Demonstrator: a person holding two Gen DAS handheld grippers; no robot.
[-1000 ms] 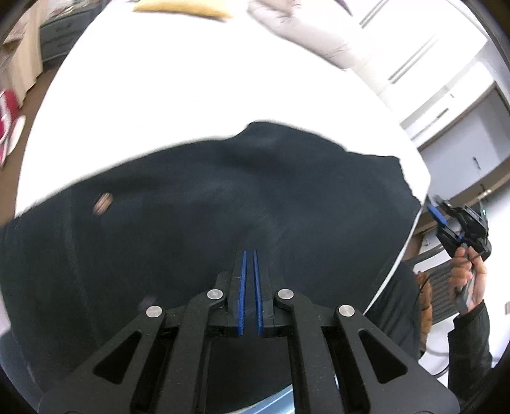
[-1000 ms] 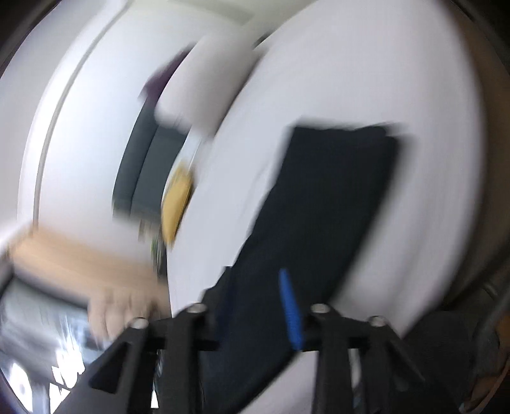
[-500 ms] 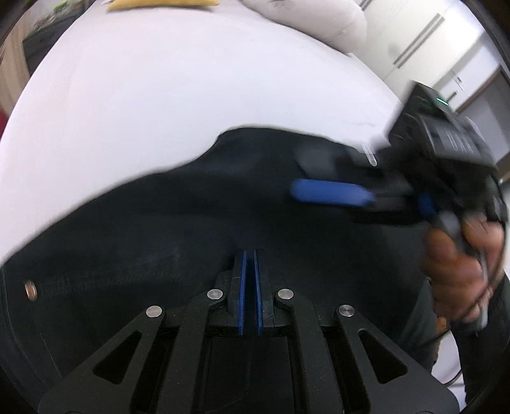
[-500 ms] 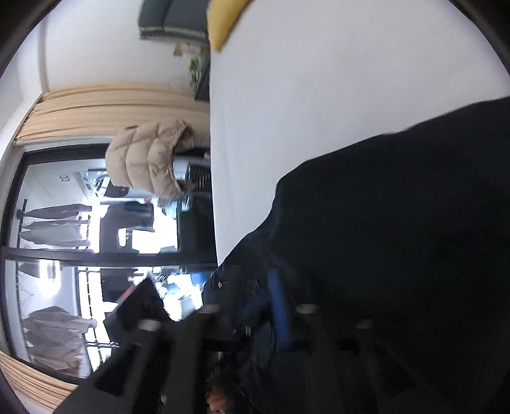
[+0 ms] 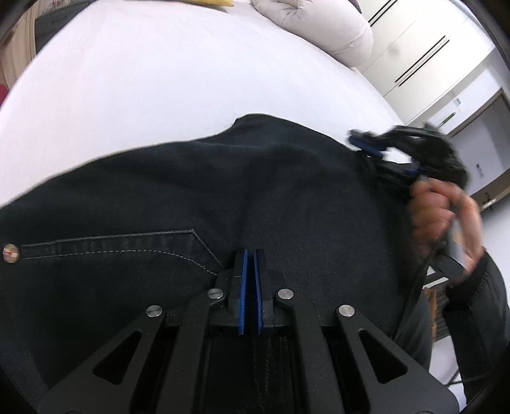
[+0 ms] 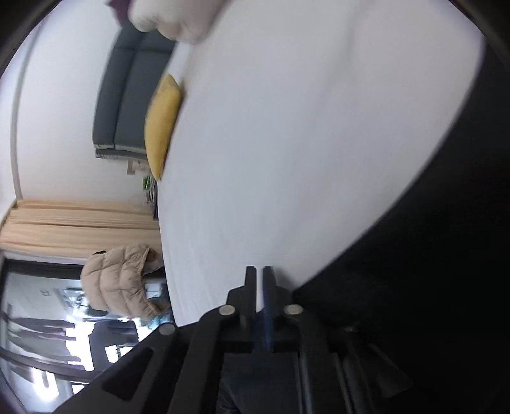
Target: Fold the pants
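Dark denim pants (image 5: 223, 191) lie spread on a white bed (image 5: 159, 79), with a pocket seam and a rivet (image 5: 10, 253) at the left. My left gripper (image 5: 249, 253) is shut over the pocket area, and fabric runs under its fingers. At the pants' right edge a person's hand (image 5: 440, 210) holds my right gripper (image 5: 366, 145), which is blurred. In the right wrist view the right gripper (image 6: 259, 270) is rolled sideways with its jaws closing. Its tips reach past the pants (image 6: 430, 254) edge over white sheet, with dark cloth further back between the fingers.
A pale quilted pillow (image 5: 318, 25) and a yellow cushion (image 6: 162, 124) lie at the bed's far end. White wardrobe doors (image 5: 414, 47) stand beyond the bed. A grey sofa (image 6: 127, 95), curtains and a beige puffer jacket (image 6: 118, 283) are past the bed's side.
My right gripper swung in from off the bed's right side to the pants' right edge, opened, then closed. My left gripper sank closer to the pants and stayed shut.
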